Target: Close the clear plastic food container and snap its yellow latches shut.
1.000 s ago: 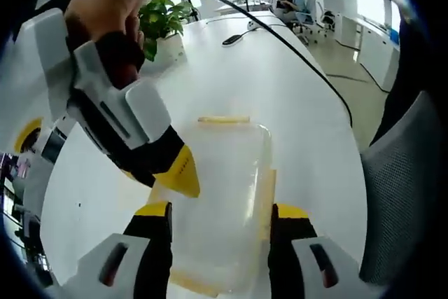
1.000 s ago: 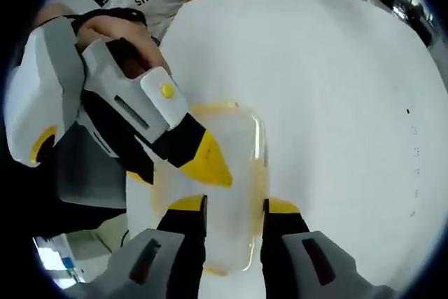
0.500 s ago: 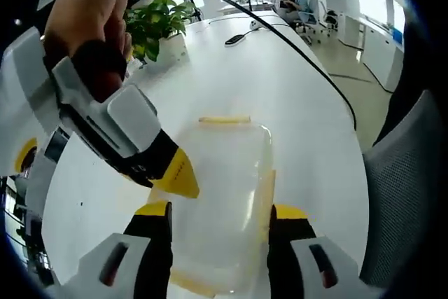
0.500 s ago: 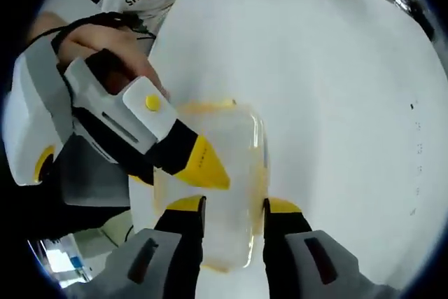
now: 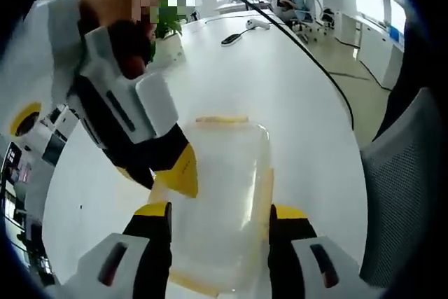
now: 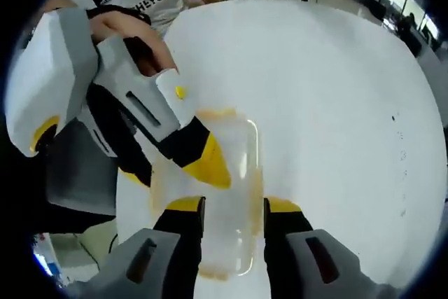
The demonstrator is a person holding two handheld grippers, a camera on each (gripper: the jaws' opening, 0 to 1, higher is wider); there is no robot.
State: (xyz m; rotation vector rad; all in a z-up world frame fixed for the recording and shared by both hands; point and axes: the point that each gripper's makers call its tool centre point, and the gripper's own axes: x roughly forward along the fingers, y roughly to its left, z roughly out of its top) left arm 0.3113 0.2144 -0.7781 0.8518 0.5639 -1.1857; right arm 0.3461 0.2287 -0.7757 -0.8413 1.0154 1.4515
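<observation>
Two grippers are working over one clear plastic food container (image 5: 220, 201) on the white counter (image 5: 294, 96). The left gripper (image 5: 218, 216) is standing open, its jaws straddling the container's near end without visibly clamping it. The right gripper (image 6: 225, 209) is likewise spread, its jaws flanking the container (image 6: 217, 194) from the opposite end; in the left gripper view its yellow tip (image 5: 178, 173) is pressing down at the container's left edge. In the right gripper view the left gripper's tip (image 6: 206, 166) is doing the same there.

The lid looks to be lying on the container, with a yellow latch (image 5: 222, 120) at the far end apparently still flared out. Nothing can be made out inside through the clear walls.

The risk, as I judge it: a tip pushing at one edge could skid the light box across the smooth counter, or tilt the lid so a latch misses its catch.

A potted plant (image 5: 166, 22) is standing far left.
</observation>
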